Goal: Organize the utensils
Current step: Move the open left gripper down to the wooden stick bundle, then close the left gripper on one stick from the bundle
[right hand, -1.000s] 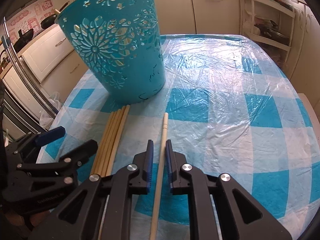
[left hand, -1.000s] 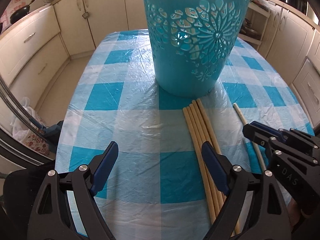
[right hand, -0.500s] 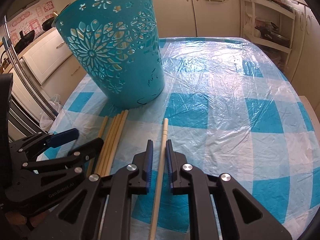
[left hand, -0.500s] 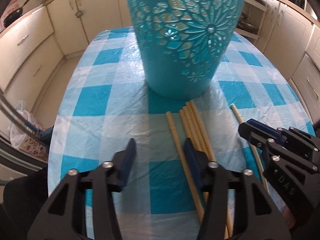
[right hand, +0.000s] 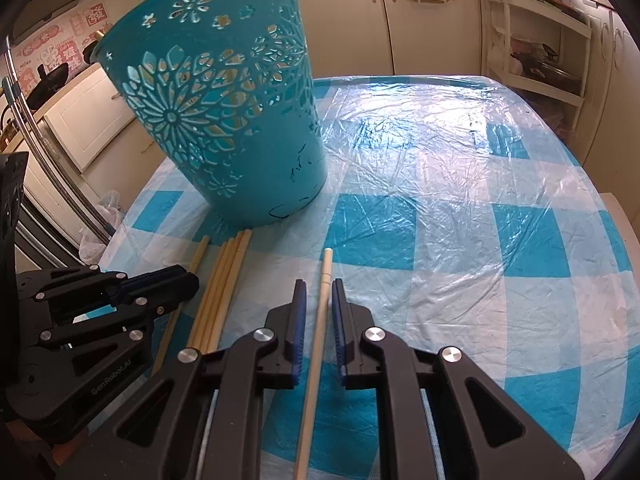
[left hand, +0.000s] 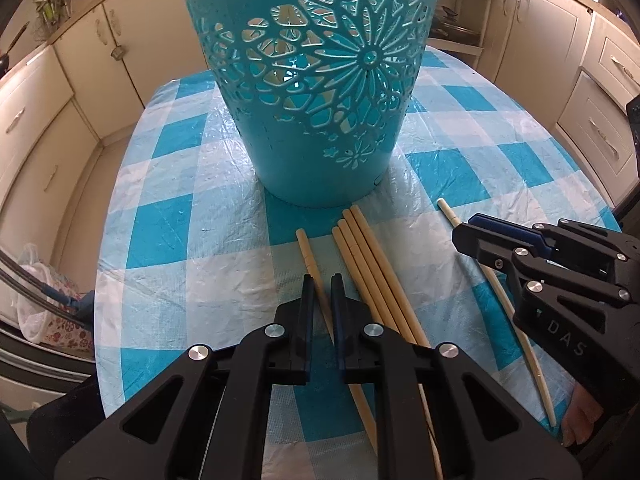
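Home kitchen: cream cabinets [left hand: 80, 92], hanging pans [right hand: 44, 80].

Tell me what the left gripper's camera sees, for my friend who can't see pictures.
The left gripper is shut on one chopstick, apart from four others on a blue-checked tablecloth. A teal basket stands behind, and the right gripper holds another stick.

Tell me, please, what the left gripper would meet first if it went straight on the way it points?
Probably the tablecloth just ahead, since the left gripper tilts down, jaws shut on a chopstick. The basket stands beyond; depth is unclear.
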